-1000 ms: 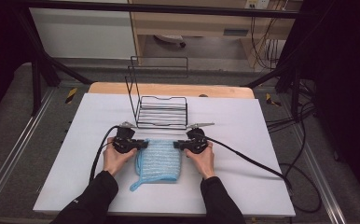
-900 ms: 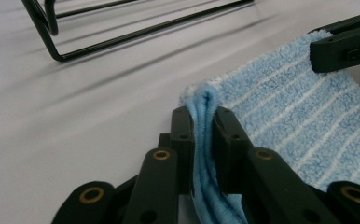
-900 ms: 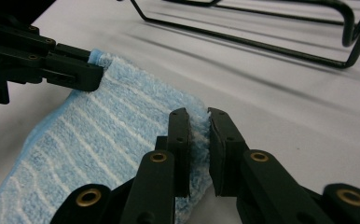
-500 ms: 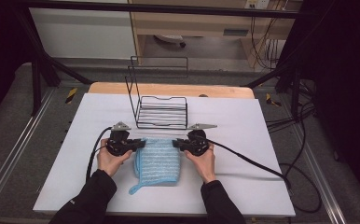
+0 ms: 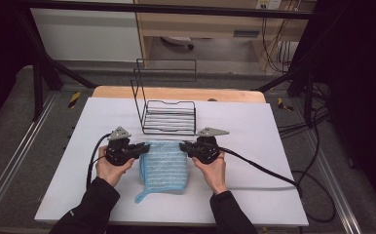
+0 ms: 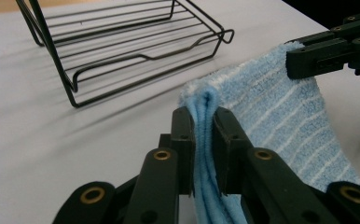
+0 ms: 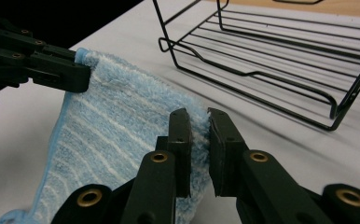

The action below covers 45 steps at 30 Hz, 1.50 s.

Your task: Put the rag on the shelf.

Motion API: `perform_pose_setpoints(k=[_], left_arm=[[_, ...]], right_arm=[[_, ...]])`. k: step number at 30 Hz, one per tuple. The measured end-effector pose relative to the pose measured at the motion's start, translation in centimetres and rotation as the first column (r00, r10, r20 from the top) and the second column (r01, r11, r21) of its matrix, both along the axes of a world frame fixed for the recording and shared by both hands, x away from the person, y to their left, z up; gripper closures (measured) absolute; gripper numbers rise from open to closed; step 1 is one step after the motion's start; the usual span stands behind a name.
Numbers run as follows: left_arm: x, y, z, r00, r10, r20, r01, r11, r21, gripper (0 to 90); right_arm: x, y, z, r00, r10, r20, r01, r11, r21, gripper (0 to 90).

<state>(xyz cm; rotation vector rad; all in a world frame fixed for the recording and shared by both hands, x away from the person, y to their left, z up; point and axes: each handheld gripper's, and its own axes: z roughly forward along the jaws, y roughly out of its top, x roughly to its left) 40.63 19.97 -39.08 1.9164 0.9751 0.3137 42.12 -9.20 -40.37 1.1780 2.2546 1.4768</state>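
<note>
Towel: our blue striped towel (image 5: 163,165) hangs between our two grippers, its far corners pinched, one in each; its lower part lies on the table, with a loop trailing off the near left corner.
Table: we work on a white table (image 5: 264,126); a wooden edge shows along its far side.
Rack: a black wire rack (image 5: 169,117) stands just beyond the towel, its tall back frame on the left, its tray of parallel bars flat on the table. It is apart from the towel.
Left gripper: our left gripper (image 5: 138,150) points inward to the right; in the left gripper view (image 6: 205,135) we see the jaws narrow, clamped on a bunched fold of the towel's corner.
Right gripper: our right gripper (image 5: 186,147) points inward to the left, facing the other; in the right gripper view (image 7: 199,140) the jaws are narrow and bite the towel's fluffy edge.
Hands: we hold each gripper from the near side, dark sleeves reaching in from the near edge.
</note>
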Motion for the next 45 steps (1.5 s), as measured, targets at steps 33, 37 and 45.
perform_pose_setpoints(k=[33,37,45], left_arm=[[-2.9,-0.1,5.3,0.9769,0.025,0.212,-0.005,0.9956,-0.093,79.9],[-2.9,-0.2,5.8,0.973,0.028,0.229,-0.005,0.9947,-0.103,79.9],[-2.8,-0.2,7.2,0.9624,0.037,0.269,-0.002,0.9917,-0.128,80.0]], right_arm=[[-3.0,-0.8,6.8,0.965,-0.002,0.262,-0.008,0.999,0.039,81.1],[-3.2,-0.9,7.3,0.9608,-0.004,0.277,-0.008,0.999,0.045,81.2],[-3.5,-0.9,9.5,0.9401,-0.022,0.34,0.001,0.998,0.061,81.4]])
